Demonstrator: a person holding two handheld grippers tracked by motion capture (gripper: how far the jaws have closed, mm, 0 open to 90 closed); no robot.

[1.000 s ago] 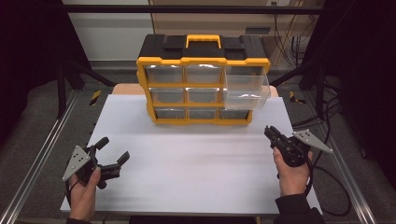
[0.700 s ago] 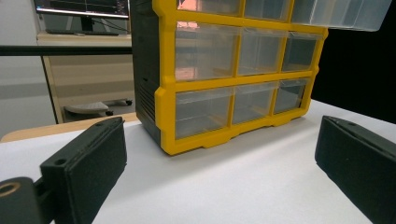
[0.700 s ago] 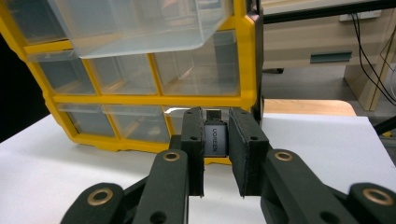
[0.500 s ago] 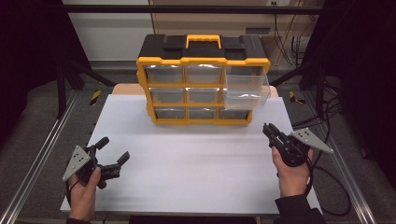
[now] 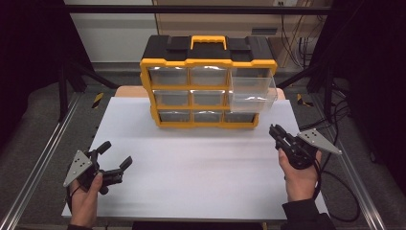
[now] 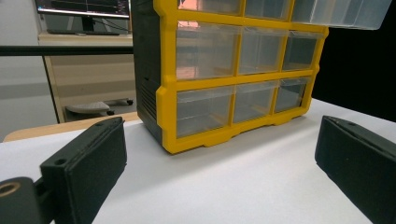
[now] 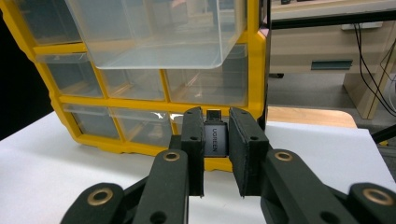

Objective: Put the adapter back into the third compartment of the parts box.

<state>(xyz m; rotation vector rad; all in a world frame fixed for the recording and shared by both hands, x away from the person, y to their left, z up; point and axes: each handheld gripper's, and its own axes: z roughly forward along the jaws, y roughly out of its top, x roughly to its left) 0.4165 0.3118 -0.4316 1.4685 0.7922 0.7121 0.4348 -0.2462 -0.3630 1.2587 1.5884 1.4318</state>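
Plainly, the right gripper (image 7: 215, 154), fingers pinching a small dark adapter (image 7: 215, 138), needed a level lift into the pulled-out drawer (image 5: 252, 91), the left gripper (image 5: 114, 160) idling spread.

Left tool (image 5: 114, 160) gapes wide; right tool (image 5: 276, 133) is clamped nearly closed.

Tongs (image 7: 215, 154) clamping small adapter (image 7: 215, 138) before drawer cabinet (image 7: 254, 88)
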